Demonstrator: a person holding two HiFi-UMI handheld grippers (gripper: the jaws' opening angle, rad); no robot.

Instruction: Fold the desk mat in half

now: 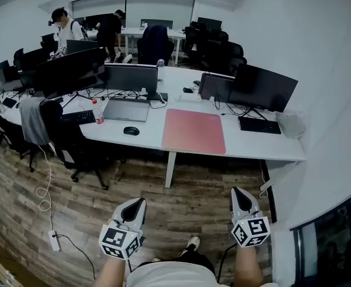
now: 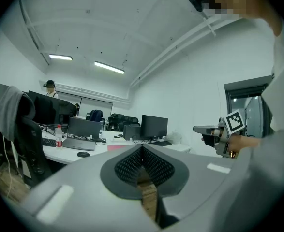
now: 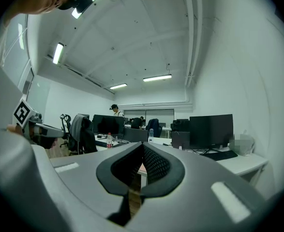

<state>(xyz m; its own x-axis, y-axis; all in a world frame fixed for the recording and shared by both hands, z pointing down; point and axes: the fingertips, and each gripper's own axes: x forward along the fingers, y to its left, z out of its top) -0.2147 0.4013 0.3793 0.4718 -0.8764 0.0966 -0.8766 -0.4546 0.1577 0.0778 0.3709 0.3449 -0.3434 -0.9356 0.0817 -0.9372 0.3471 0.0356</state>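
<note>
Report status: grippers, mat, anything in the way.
Left gripper, right gripper shut, empty, short of the desk. Pink rectangular desk mat flat, unfolded on white desk. Nothing on it.

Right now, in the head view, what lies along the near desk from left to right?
Left keyboard → bottle → laptop → pink desk mat → right keyboard. The mouse overlaps the laptop's span, so it is left out.

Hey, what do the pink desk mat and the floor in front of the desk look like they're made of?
Desk mat: probably faux leather or soft plastic; it is a thin, flat, matte pink sheet with no visible weave. Floor: wood or wood-look laminate, dull brown; plank seams and grain streaks show.
</note>
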